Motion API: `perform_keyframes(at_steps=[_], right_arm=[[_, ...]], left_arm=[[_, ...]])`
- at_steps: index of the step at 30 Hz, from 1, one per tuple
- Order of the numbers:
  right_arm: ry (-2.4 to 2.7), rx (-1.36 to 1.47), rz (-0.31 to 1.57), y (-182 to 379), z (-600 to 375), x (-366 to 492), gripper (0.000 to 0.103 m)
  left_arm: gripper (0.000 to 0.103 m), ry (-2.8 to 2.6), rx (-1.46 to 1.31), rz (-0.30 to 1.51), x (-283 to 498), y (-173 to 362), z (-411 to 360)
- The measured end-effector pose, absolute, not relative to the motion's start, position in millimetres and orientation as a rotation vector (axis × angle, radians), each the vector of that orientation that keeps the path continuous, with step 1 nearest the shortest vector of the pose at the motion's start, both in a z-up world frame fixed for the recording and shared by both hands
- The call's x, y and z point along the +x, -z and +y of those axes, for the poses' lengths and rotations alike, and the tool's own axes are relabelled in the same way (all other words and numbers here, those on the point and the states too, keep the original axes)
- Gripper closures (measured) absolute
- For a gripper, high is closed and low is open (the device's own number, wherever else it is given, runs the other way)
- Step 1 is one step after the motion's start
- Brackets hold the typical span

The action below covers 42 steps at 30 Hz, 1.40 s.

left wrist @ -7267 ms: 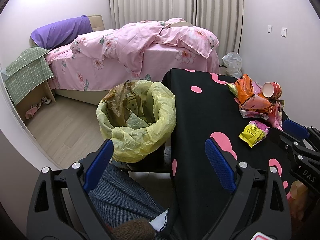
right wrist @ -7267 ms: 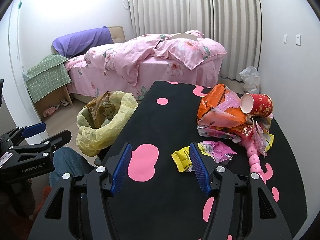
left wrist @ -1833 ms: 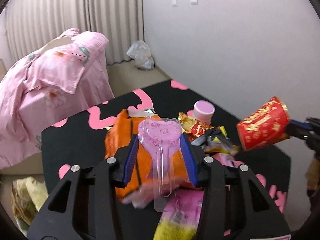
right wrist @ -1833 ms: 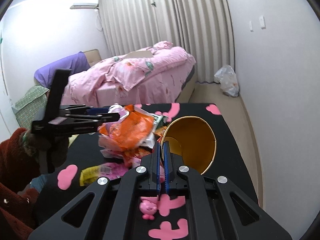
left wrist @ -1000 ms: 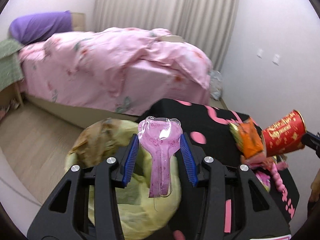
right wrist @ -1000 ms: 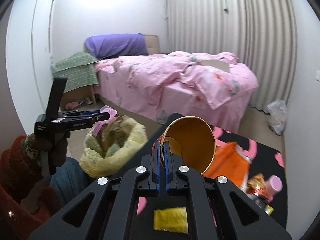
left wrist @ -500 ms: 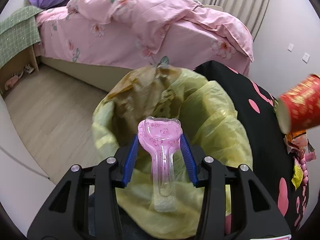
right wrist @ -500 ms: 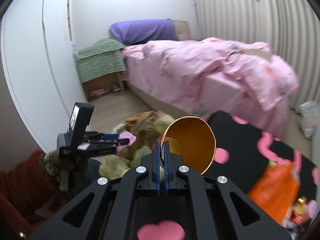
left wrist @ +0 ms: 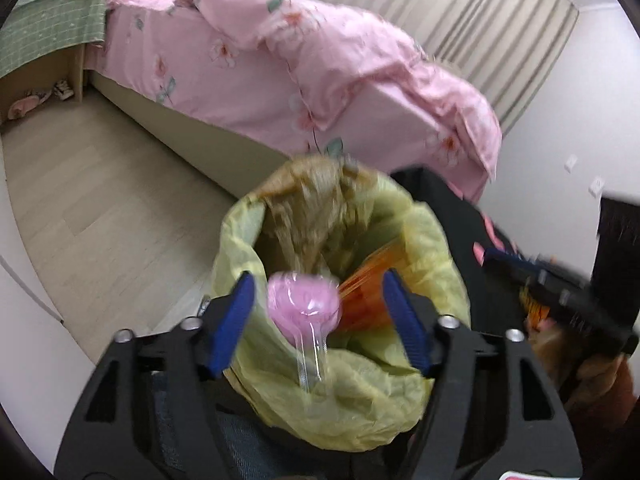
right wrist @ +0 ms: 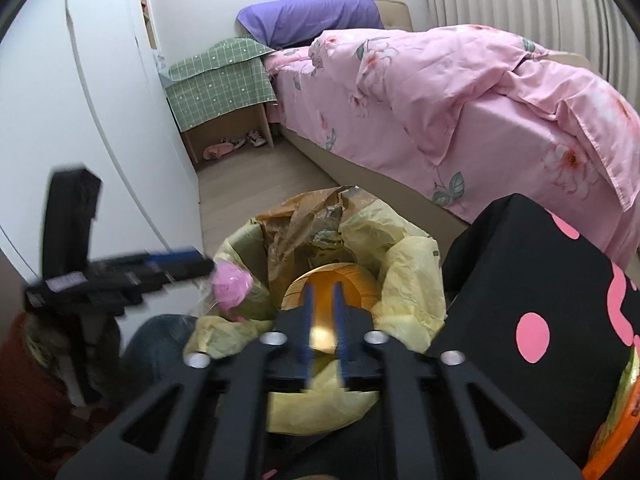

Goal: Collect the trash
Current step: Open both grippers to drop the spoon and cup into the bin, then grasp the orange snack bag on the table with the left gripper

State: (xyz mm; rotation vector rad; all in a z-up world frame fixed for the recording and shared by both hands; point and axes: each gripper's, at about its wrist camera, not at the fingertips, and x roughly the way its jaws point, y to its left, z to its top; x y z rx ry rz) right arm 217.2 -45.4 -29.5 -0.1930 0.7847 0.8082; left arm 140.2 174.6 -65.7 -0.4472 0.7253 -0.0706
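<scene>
Pink heart-shaped wrapper point(left wrist: 303, 305), clamped half a second ago, now hangs loose between the left gripper point(left wrist: 320, 320) pads, over the yellow-lined bin point(left wrist: 436, 280); jaws have just been opening. Red paper cup point(right wrist: 334, 292) has left the right gripper point(right wrist: 322, 316), also just opened, and lies mouth-up inside the bin, just beyond its fingertips.

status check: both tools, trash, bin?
Left tool just opened, pink heart wrapper loose between pads over yellow-lined bin. Right tool just opened, paper cup dropping into bin. Nothing blocking.
</scene>
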Motion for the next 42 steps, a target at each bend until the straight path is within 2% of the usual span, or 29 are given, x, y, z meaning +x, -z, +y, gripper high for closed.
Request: perform_keyframes(at_steps=[6,15,28,29,31,32,33,37,42], right_arm=[[-0.758,-0.200,0.761,24,-66,207,0.066],[-0.536,-0.126,0.715,3,-166,166,0.066],[-0.117,-0.082,0.626,-9,-329,76,0.065],[-0.088,-0.068,0.623,-7,-341,70,0.064],[-0.047,-0.040,0.619,-4,-358,64,0.054],[-0.044,-0.013,0.621,-2,-368,61,0.045],[-0.057,0.012,0.623,1,-374,59,0.043],[-0.100,0.112,0.651,16,-398,52,0.043],[-0.027,0.042,0.698,32,-406,53,0.043]], left_arm=[[0.018,0.045,-0.402,0.655,134,41,166],[0.018,0.117,-0.328,0.635,135,23,122],[0.018,0.471,-0.165,0.757,144,35,-34],[0.018,0.492,-0.154,0.763,145,36,-45],[0.018,0.529,-0.139,0.777,146,38,-65],[0.018,0.545,-0.133,0.783,147,39,-75],[0.018,0.563,-0.127,0.789,147,40,-85],[0.018,0.614,-0.105,0.802,148,41,-112],[0.018,0.631,-0.058,0.784,151,43,-140]])
